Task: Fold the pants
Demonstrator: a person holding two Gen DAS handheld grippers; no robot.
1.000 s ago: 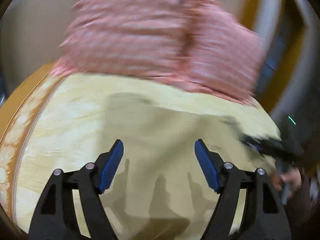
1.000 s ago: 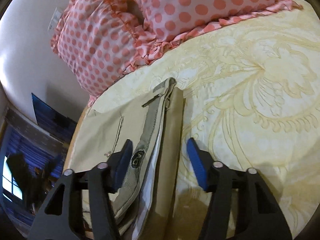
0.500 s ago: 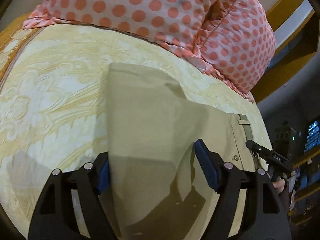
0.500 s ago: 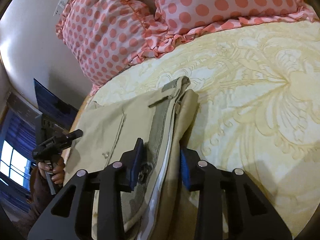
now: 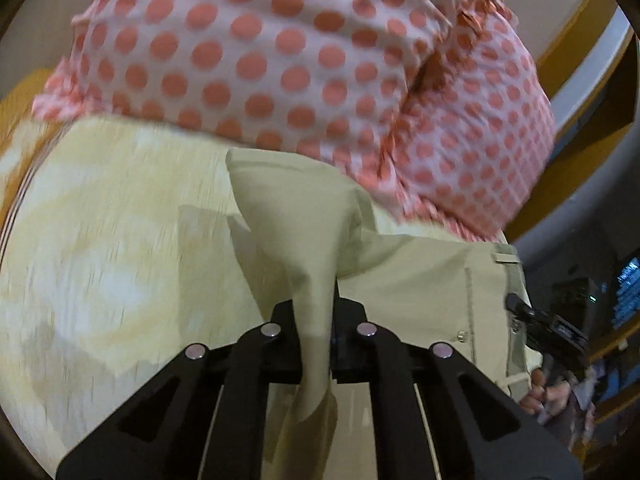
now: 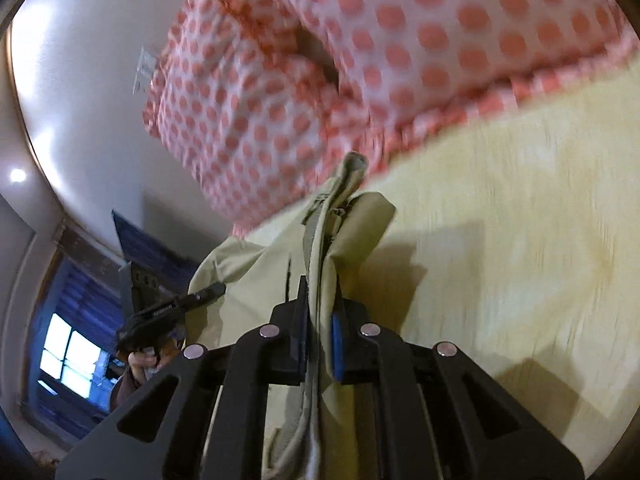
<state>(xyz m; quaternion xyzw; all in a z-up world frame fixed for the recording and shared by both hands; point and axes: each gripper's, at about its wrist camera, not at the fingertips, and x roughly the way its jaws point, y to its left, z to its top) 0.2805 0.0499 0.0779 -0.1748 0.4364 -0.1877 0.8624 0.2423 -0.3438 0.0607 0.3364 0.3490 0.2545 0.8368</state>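
Khaki pants [image 5: 412,276] lie on a yellow patterned bedspread [image 5: 104,264]. My left gripper [image 5: 316,320] is shut on a fold of the leg end, which rises in a cone from the bed. My right gripper [image 6: 320,320] is shut on the waistband end of the pants [image 6: 340,216], lifted off the bedspread [image 6: 500,248]. The right gripper also shows at the right edge of the left wrist view [image 5: 552,332]. The left gripper shows at the left of the right wrist view [image 6: 168,312].
Pink polka-dot pillows [image 5: 304,52] lie just beyond the pants, also in the right wrist view [image 6: 360,48]. A wall [image 6: 80,60] and a window [image 6: 68,356] are to the left. A wooden frame [image 5: 576,40] stands at the right.
Both grippers have closed on the pants: the left on the leg end, the right on the waistband. Both ends are now lifted off the bedspread, and the views are tilted up toward the pillows.
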